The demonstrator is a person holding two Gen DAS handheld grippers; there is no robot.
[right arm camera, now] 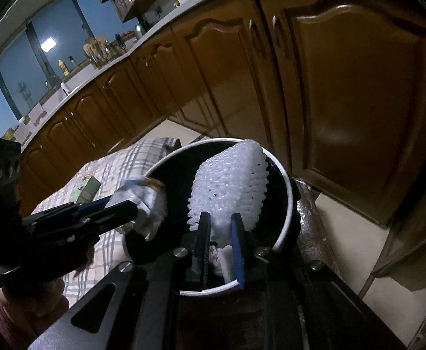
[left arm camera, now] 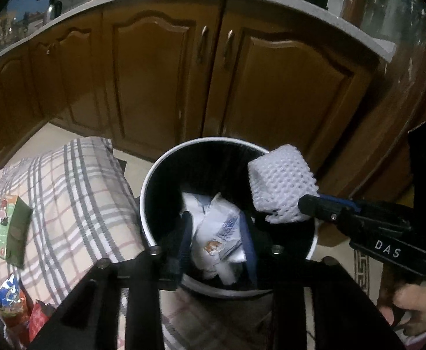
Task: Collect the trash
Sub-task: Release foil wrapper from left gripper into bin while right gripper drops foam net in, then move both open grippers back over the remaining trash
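Observation:
A black trash bin with a white rim [left arm camera: 145, 180] [right arm camera: 288, 180] stands on the floor below both grippers. My left gripper [left arm camera: 215, 233] hangs over its mouth, with a crumpled white packet [left arm camera: 213, 227] filling the gap between its fingers; in the right wrist view the same packet [right arm camera: 148, 204] sits at the left gripper's tip [right arm camera: 134, 207]. My right gripper [right arm camera: 221, 233] [left arm camera: 303, 207] is shut on the lower end of a white foam fruit net [right arm camera: 230, 180] [left arm camera: 282, 180], which stands up over the bin's right rim. White scraps lie deeper inside the bin.
A checked cloth [left arm camera: 75, 192] covers a surface left of the bin, with a green carton [left arm camera: 11, 230] and colourful wrappers [left arm camera: 14, 306] on it. Brown cabinet doors [left arm camera: 154, 73] rise right behind the bin. A person's hand [left arm camera: 417, 300] holds the right gripper.

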